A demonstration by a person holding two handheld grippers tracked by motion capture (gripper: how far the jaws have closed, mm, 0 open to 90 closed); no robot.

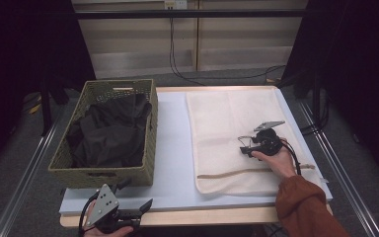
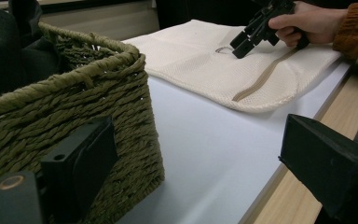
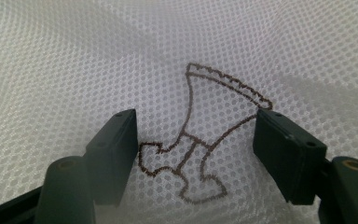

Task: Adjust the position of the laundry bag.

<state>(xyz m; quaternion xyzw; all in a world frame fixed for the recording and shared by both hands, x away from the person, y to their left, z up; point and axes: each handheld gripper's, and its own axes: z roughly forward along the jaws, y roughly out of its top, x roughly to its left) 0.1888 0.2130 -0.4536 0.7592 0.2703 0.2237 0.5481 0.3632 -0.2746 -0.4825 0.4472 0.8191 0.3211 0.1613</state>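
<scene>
A cream mesh laundry bag (image 1: 227,118) lies flat on the right half of the white tabletop (image 1: 172,148), its brown zipper (image 1: 237,173) near the front. My right gripper (image 1: 245,146) points down onto the bag's middle, open, its jaws on either side of a brown stitched motif (image 3: 189,107) on the mesh (image 3: 74,56). An olive wicker basket (image 1: 103,175) holding dark clothes (image 1: 111,133) stands at the left. My left gripper (image 1: 135,193) hovers open at the basket's front right corner (image 2: 98,93), holding nothing.
The person's hand (image 1: 276,160) and orange sleeve (image 1: 306,202) come in from the front right. A wooden strip (image 1: 202,215) edges the table front. Cables (image 1: 177,69) trail on the floor behind. Bare tabletop separates basket and bag (image 2: 191,60).
</scene>
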